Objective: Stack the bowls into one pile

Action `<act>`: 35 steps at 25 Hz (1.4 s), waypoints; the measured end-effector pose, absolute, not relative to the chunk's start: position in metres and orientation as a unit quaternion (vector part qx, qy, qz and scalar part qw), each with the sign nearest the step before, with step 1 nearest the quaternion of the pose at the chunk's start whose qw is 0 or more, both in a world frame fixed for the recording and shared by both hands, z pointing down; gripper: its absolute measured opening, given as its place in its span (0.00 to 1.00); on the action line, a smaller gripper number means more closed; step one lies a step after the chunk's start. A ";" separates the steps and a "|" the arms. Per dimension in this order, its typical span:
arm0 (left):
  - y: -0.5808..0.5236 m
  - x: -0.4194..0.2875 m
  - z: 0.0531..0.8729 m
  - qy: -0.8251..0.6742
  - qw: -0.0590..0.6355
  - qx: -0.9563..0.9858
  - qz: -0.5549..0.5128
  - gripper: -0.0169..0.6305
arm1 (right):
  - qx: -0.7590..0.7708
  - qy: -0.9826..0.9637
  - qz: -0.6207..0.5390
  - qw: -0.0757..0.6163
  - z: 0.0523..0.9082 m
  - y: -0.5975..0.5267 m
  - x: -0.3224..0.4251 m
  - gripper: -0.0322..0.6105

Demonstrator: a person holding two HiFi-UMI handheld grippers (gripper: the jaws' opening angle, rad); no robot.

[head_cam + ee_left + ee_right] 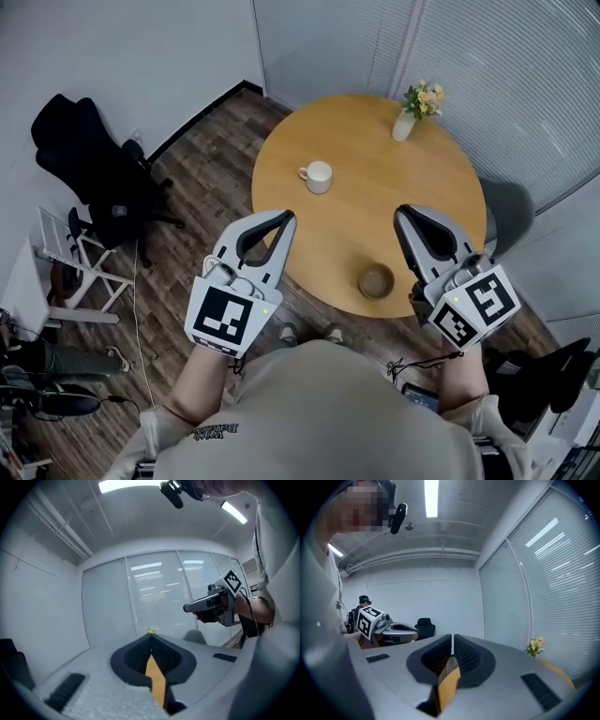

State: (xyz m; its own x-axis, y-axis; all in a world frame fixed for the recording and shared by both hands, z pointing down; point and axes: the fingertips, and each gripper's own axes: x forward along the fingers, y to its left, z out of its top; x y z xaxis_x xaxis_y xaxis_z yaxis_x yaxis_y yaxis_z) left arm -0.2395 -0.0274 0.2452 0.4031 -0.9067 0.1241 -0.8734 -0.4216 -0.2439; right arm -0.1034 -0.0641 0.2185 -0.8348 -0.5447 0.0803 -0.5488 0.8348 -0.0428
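Both grippers hang at the round counter's (375, 187) near edge: left gripper (285, 218) and right gripper (403, 214), each with fingers drawn together on nothing. One brown bowl (376, 280) sits on the counter between them, by its front edge; a white mug (317, 175) stands farther back.

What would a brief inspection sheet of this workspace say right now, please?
Surface: round wooden table, holding three items.
Job's things: one brown bowl near the table's near edge; cannot tell whether others are nested inside.
Clutter: white mug; vase of flowers.
Grippers: left gripper and right gripper both shut and empty, held by the table's near edge.
Cables: thin cable on the floor at left.
Surroundings: black office chair, white rack, window blinds.
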 end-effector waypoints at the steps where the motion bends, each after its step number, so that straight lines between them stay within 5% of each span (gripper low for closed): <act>1: -0.025 -0.241 0.241 0.535 0.072 -0.834 -0.115 0.06 | 0.288 -0.957 0.028 0.030 0.217 -0.063 -0.102 0.10; 12: -0.006 -0.258 0.230 0.551 0.063 -0.828 -0.081 0.06 | 0.286 -0.953 -0.071 0.064 0.215 -0.045 -0.114 0.10; 35: -0.013 -0.276 0.253 0.548 0.043 -0.829 -0.106 0.06 | 0.318 -0.943 -0.036 0.086 0.244 -0.053 -0.105 0.10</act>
